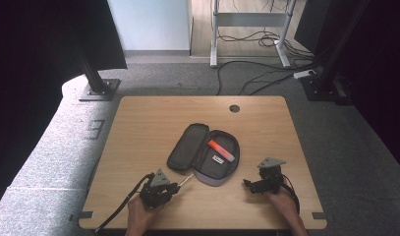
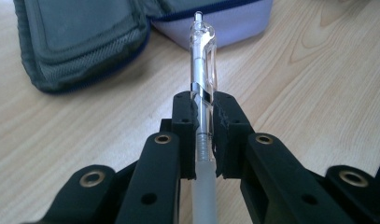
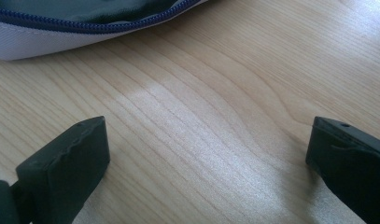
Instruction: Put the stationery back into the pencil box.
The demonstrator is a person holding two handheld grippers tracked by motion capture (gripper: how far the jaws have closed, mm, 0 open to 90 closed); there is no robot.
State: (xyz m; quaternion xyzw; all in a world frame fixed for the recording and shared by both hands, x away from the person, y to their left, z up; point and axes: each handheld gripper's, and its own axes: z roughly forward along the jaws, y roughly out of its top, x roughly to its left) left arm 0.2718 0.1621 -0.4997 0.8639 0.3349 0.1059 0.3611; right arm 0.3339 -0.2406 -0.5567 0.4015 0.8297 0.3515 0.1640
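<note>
A clear plastic pen (image 2: 202,70) with a frosted grip stands between the pads of my left gripper (image 2: 205,109), which is shut on its barrel; the clip end points toward the pencil case. From above, the left gripper (image 1: 179,186) sits near the table's front left, the pen (image 1: 186,179) sticking out toward the case. The grey pencil case (image 1: 203,153) lies unzipped and open at the table's middle, holding an orange item (image 1: 221,150) and a small black labelled item (image 1: 217,159). My right gripper (image 1: 246,184) rests open at the front right, its jaws (image 3: 206,154) wide apart over bare wood.
The wooden table (image 1: 138,137) has a round cable hole (image 1: 234,108) near its far edge. The case's lilac outer wall and blue zip (image 3: 85,23) lie just beyond the right gripper. Grey carpet, stand bases and cables surround the table.
</note>
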